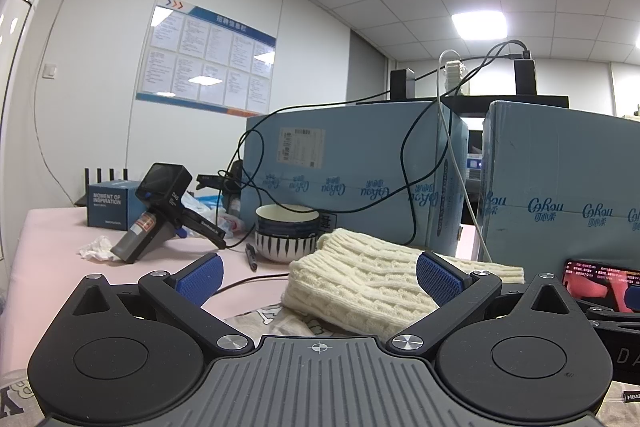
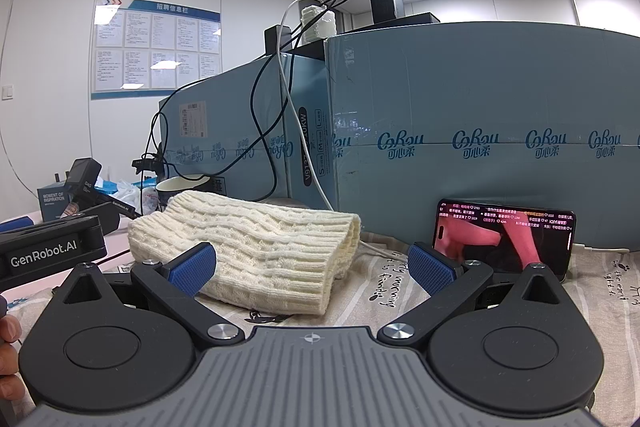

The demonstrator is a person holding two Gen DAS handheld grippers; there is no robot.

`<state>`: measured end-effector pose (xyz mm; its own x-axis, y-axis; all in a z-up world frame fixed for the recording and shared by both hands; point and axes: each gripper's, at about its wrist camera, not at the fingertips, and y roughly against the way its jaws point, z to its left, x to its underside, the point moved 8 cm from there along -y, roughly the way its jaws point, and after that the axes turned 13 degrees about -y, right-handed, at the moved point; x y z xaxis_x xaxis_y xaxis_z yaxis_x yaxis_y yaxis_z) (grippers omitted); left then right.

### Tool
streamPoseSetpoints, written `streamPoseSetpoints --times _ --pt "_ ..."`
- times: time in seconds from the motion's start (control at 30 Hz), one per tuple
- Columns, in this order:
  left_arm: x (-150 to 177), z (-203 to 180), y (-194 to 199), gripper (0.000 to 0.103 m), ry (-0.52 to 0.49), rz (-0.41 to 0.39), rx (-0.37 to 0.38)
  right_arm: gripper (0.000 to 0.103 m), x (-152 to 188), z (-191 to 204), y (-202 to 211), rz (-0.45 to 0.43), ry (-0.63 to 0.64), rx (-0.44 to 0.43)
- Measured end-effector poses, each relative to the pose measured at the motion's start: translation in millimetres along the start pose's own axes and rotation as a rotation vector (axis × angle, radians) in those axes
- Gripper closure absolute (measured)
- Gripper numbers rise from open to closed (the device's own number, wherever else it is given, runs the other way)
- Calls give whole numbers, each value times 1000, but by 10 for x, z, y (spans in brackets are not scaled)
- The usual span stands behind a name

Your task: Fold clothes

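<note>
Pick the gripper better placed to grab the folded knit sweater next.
Right, probably. The right gripper is open with the cream knit sweater lying between its fingers; the left gripper sees it off-centre.

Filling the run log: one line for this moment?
left gripper: open | right gripper: open | sweater: folded, on printed cloth | phone: propped, screen on

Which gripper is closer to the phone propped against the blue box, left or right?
Right. The phone stands just beyond the right gripper's right finger, while from the left gripper it shows only at the far right edge, past the cream knitted sweater. Both grippers are open.
</note>
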<state>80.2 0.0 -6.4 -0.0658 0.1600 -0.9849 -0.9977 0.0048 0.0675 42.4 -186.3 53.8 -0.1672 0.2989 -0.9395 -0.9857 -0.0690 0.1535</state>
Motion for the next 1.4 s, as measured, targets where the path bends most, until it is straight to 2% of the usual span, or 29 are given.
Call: streamPoseSetpoints --times 1.4 --pt "-9 9 7 0 -2 -2 -1 0 4 2 -1 1 0 -1"
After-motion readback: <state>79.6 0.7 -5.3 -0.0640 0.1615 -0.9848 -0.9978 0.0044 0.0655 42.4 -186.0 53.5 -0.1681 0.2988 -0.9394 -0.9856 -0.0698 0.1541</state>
